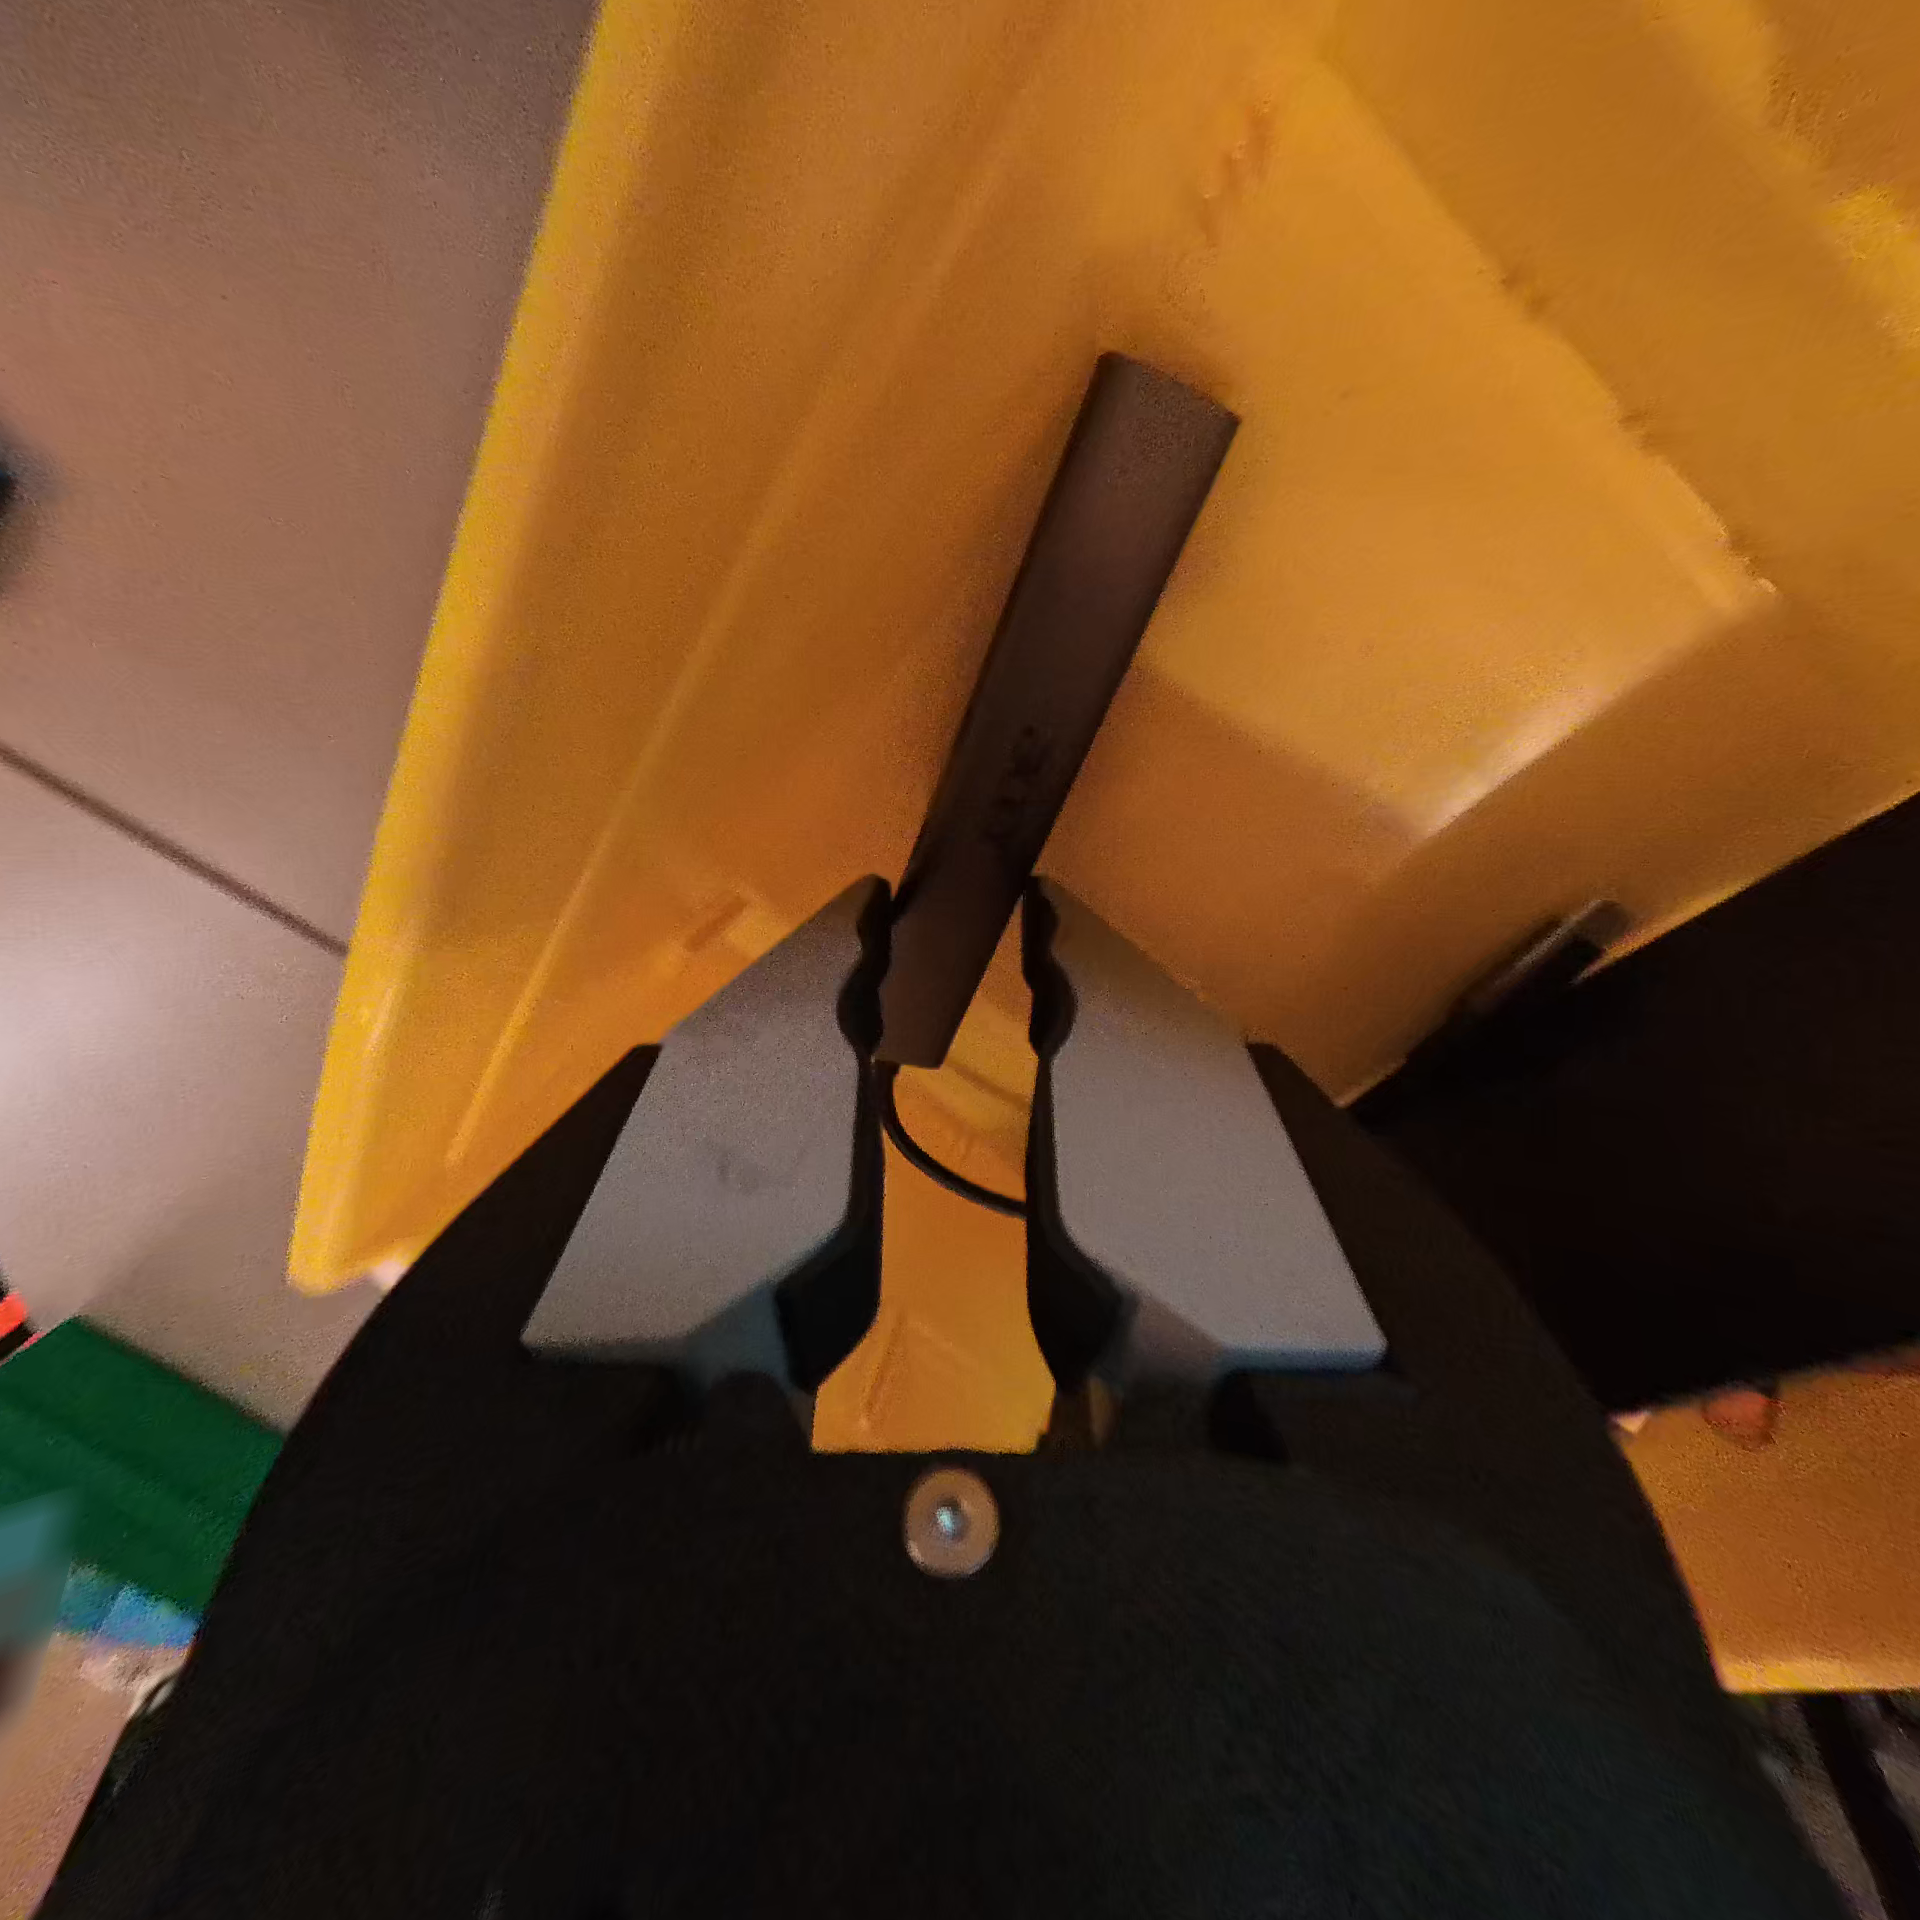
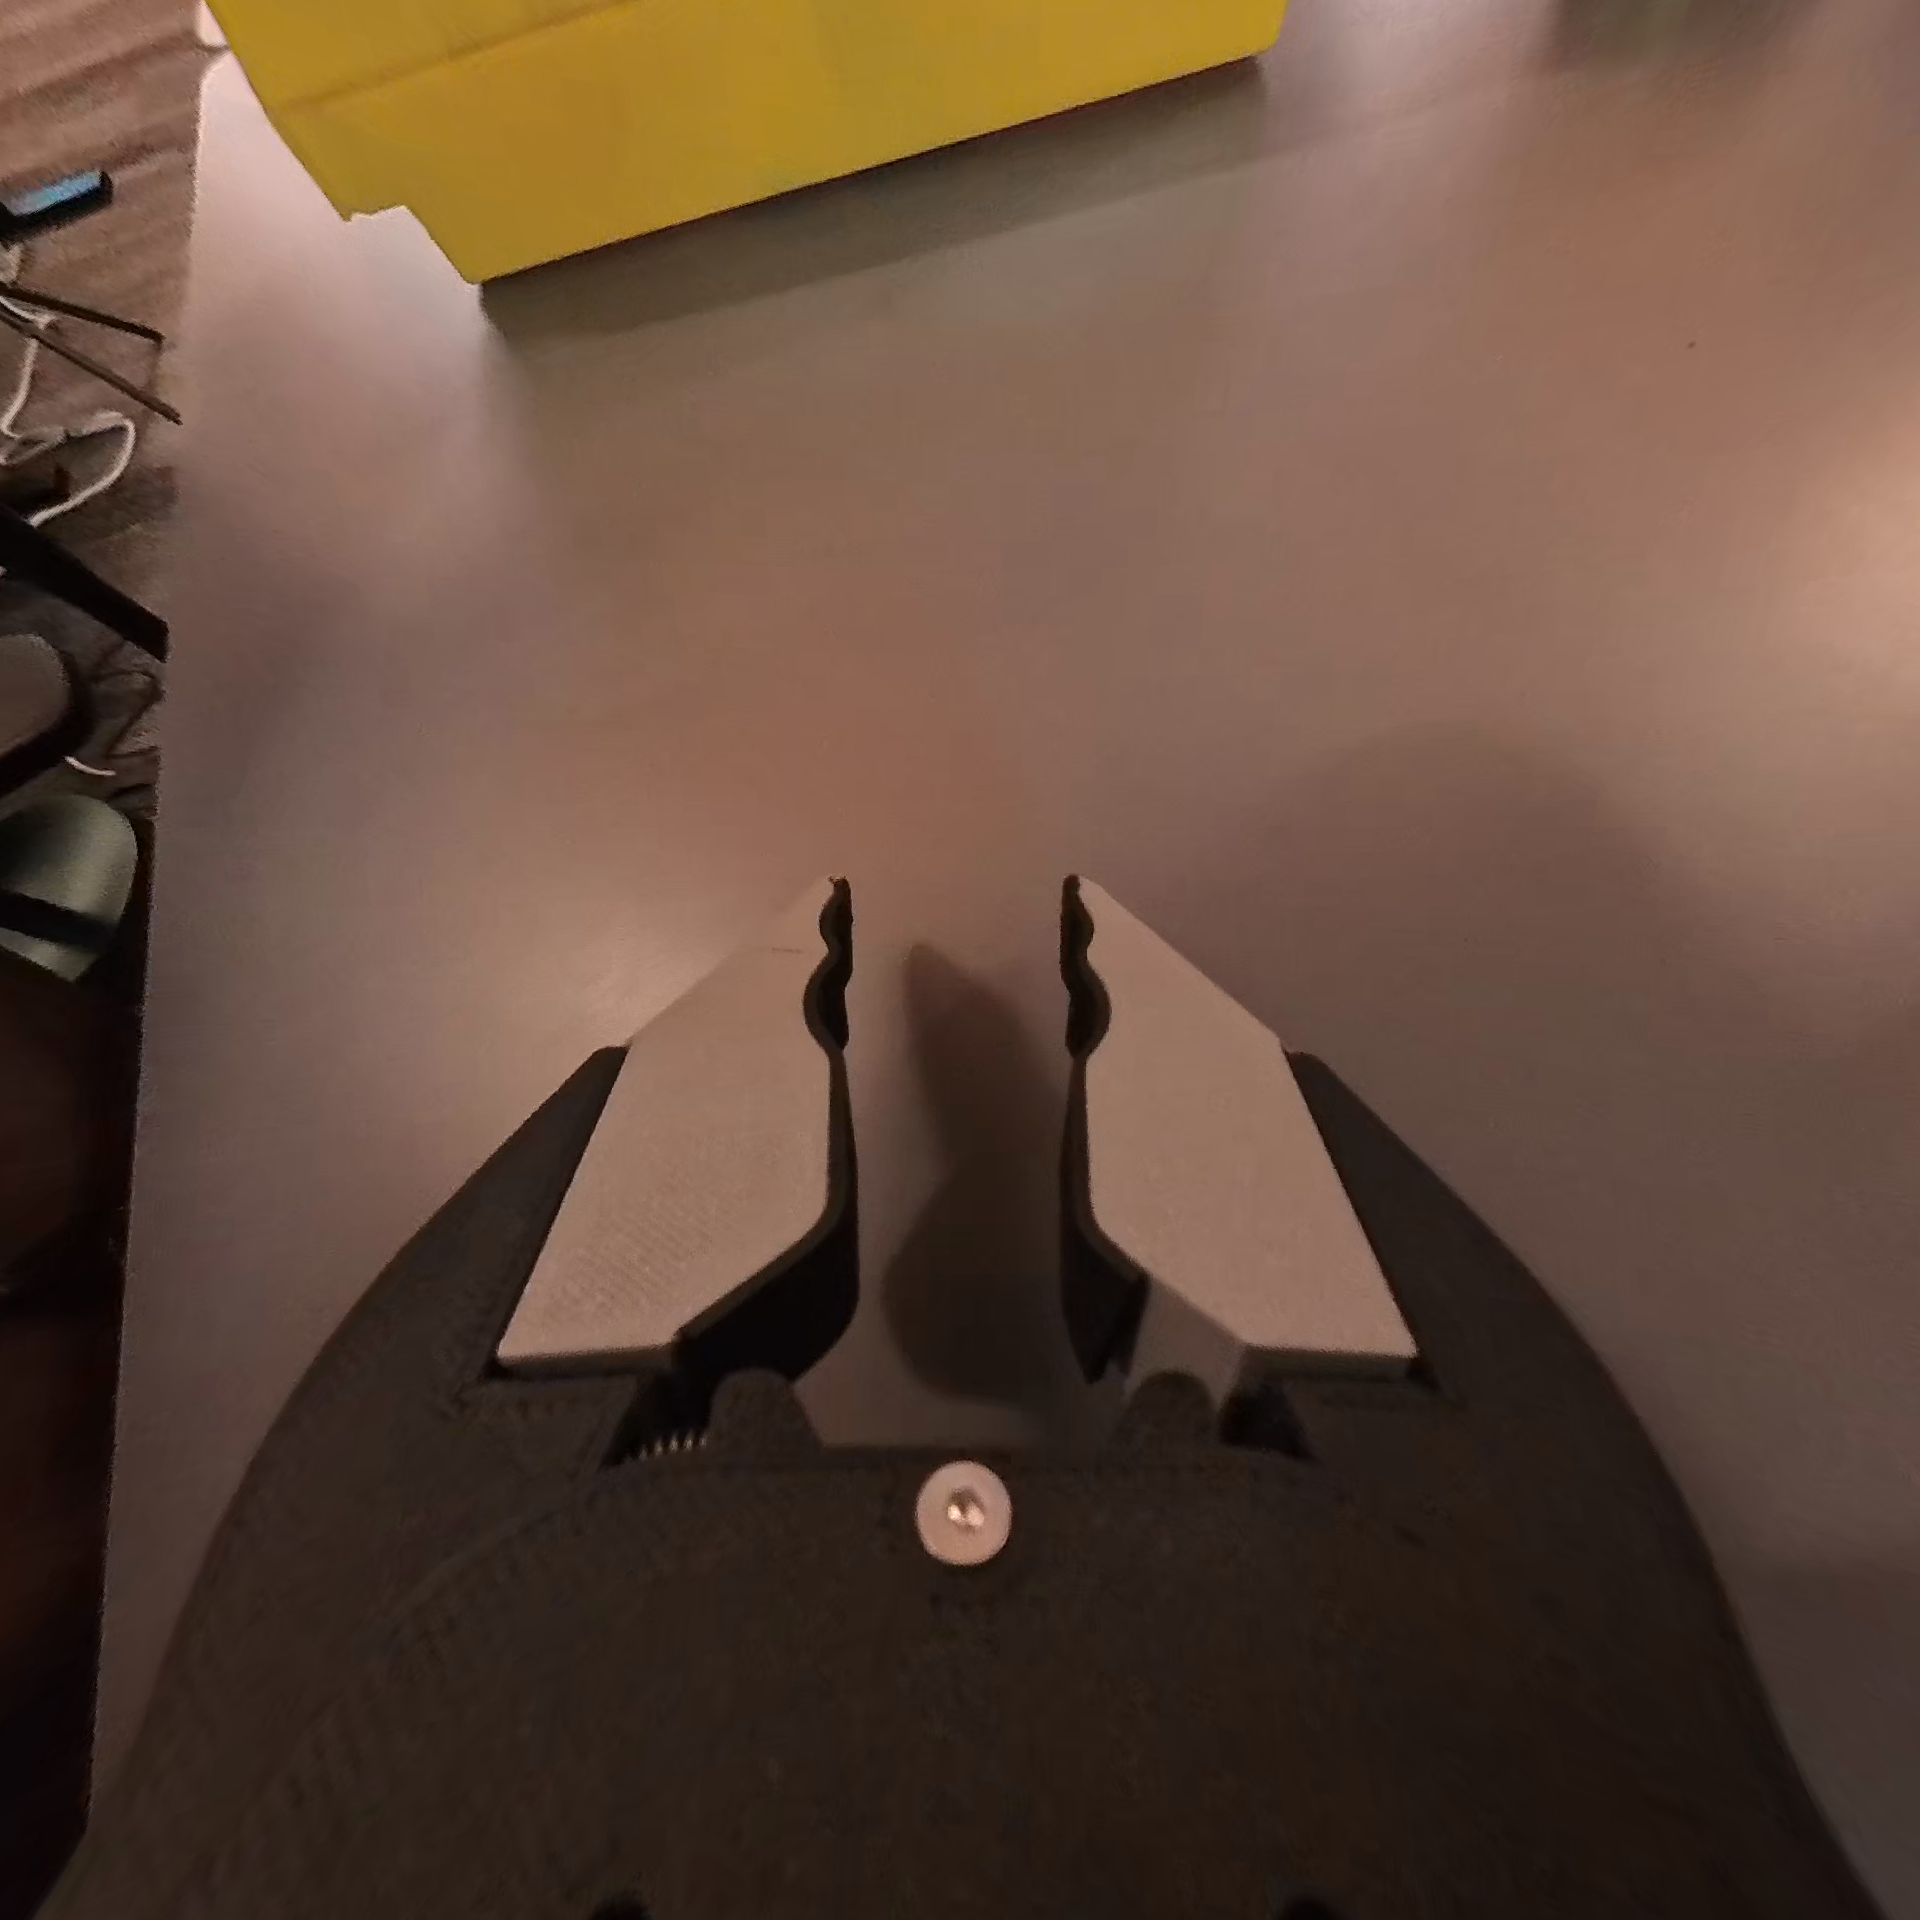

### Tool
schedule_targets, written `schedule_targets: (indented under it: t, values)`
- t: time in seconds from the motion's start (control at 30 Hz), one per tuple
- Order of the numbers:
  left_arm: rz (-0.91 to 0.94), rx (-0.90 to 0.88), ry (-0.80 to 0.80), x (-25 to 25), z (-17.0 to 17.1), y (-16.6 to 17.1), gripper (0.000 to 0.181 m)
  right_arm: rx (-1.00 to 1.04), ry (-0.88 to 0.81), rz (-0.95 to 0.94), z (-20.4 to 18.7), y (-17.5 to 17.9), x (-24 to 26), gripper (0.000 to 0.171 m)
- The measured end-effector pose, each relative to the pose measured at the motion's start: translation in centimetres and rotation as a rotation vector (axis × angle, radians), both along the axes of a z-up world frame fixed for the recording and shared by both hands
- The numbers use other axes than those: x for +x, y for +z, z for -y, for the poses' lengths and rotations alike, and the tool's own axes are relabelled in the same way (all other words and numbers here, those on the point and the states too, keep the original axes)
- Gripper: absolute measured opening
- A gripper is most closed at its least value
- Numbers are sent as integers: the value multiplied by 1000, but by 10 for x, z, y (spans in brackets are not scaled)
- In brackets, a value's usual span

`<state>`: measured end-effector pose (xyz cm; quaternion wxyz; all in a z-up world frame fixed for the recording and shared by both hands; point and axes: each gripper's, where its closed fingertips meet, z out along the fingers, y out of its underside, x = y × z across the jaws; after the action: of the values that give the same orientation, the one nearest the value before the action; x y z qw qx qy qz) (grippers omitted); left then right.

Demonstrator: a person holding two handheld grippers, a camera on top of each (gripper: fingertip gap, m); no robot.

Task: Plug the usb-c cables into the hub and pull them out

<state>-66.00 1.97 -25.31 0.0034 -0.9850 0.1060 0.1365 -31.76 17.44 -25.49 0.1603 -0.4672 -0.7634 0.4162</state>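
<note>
In the left wrist view, my left gripper [image 1: 951, 904] is shut on the near end of a long dark grey hub [image 1: 1081, 665], which sticks out forward over a yellow bin [image 1: 790, 436]. A thin black cable [image 1: 935, 1169] curls from the hub's near end between the fingers. In the right wrist view, my right gripper [image 2: 956, 894] is open and empty, held over the bare grey table [image 2: 1039, 582]. No usb-c cable plugs show in either view.
The yellow bin [image 2: 727, 114] stands at the far side of the table in the right wrist view. The table's left edge drops to a floor with wires [image 2: 62, 416]. A green block [image 1: 114, 1455] lies at lower left in the left wrist view. The left gripper's tips are roughly 40 centimeters from the right gripper's.
</note>
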Motion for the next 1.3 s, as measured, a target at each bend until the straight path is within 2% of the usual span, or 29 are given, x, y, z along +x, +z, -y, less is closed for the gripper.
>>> schedule_targets:
  t: [0.13, 0.27, 0.37, 0.5, 0.63, 0.77, 0.87, 1.0, 1.1, 1.13, 1.17, 1.23, 1.3]
  values:
    - [-205, 85, 23, -4, 4, 53, 22, -23, -5, -11, -1, 3, 3, 35]
    - [-527, 235, 41, -3, 6, 143, 22, -37, -20, -34, -3, 8, 2, 33]
    - [-661, 378, 4, 32, -6, 198, 23, -48, 4, -54, 0, 16, 3, 44]
    - [-851, 499, -191, 115, -37, 238, 22, -27, 49, -144, 7, 40, 9, 54]
    - [-924, 612, -382, 208, -70, 239, 22, 29, 62, -292, 10, 71, 16, 61]
    - [-998, 678, -542, 282, -86, 228, 23, -29, 101, -436, 21, 108, 30, 69]
    - [-1072, 686, -634, 324, -94, 213, 22, -94, 105, -491, 24, 129, 39, 65]
    - [-1119, 646, -675, 350, -102, 183, 22, -143, 127, -508, 26, 140, 45, 66]
    - [-1095, 664, -676, 360, -110, 168, 22, -128, 171, -476, 31, 131, 46, 37]
    - [-1079, 667, -679, 362, -113, 163, 22, -114, 170, -476, 31, 128, 45, 18]
    - [-1066, 665, -684, 364, -115, 159, 22, -100, 172, -478, 30, 125, 45, 6]
    - [-1039, 642, -676, 360, -118, 150, 21, -77, 175, -474, 27, 122, 44, 7]
    - [-932, 622, -657, 356, -120, 137, 19, -48, 159, -470, 19, 119, 40, 6]
